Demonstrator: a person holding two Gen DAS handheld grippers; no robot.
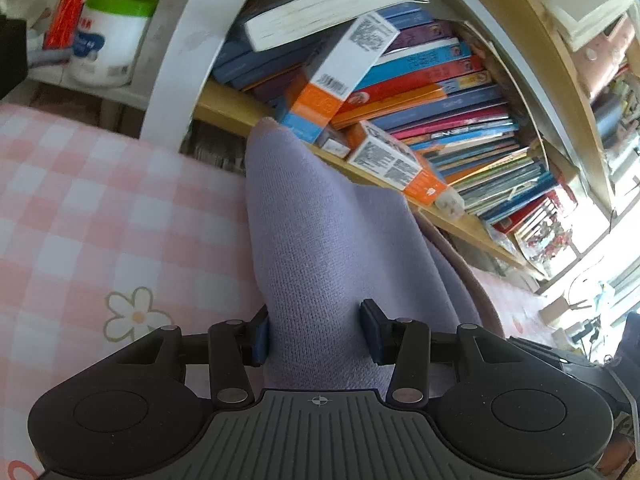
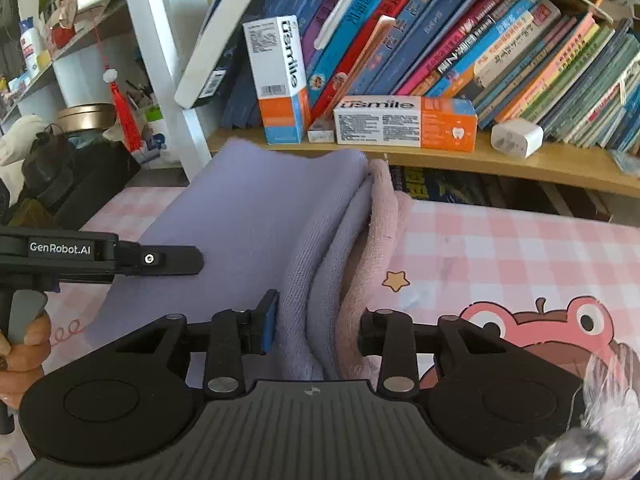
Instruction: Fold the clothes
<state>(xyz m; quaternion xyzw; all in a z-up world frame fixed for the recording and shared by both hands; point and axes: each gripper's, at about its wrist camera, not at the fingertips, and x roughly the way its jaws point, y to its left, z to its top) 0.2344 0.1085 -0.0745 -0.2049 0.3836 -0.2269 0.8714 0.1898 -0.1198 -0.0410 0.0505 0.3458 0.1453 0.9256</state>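
A folded lavender knit garment (image 2: pixel 256 216) lies on the pink checked bed sheet (image 2: pixel 500 248), stacked on a folded pale pink garment (image 2: pixel 380 216). In the left wrist view the lavender garment (image 1: pixel 320 240) fills the gap between the blue pads of my left gripper (image 1: pixel 318 336), whose jaws stand wide around the folded edge. My right gripper (image 2: pixel 316 326) has its jaws wide around the stacked edges of both garments. The left gripper also shows in the right wrist view (image 2: pixel 172 260), resting over the lavender garment's left side.
A wooden bookshelf (image 2: pixel 480 160) with leaning books and two toothpaste boxes (image 2: pixel 404 122) stands right behind the bed. A white shelf frame (image 2: pixel 160 60) with bottles and a black bag (image 2: pixel 60 176) is at the left. The sheet (image 1: pixel 100 220) has a frog print (image 2: pixel 540 328).
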